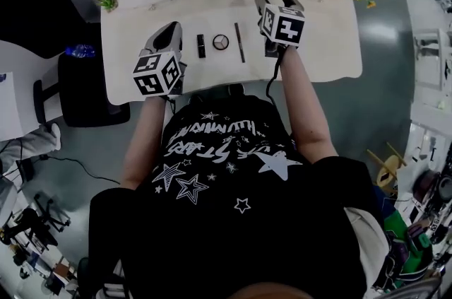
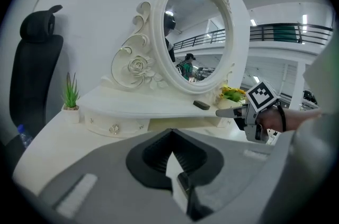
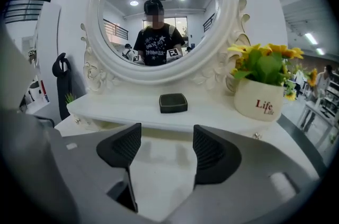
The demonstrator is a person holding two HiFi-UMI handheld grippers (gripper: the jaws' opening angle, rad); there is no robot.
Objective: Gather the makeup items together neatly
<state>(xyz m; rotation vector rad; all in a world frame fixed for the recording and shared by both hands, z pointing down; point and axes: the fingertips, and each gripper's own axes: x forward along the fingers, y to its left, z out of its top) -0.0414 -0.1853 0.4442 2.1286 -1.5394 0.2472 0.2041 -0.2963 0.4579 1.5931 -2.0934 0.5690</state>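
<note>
Gathering looks unstarted: lipstick [image 1: 201, 45], compact [image 1: 221, 42] and pencil [image 1: 239, 42] lie spaced near the desk's [image 1: 325, 57] front edge. Your left gripper [image 1: 168, 34] is pinched together, empty; your right gripper [image 1: 275, 1] gapes, empty. Next, lower it over the pencil.

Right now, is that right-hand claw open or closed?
Open. On the right gripper, the two dark pads stand apart, only bare white table showing between them.
</note>
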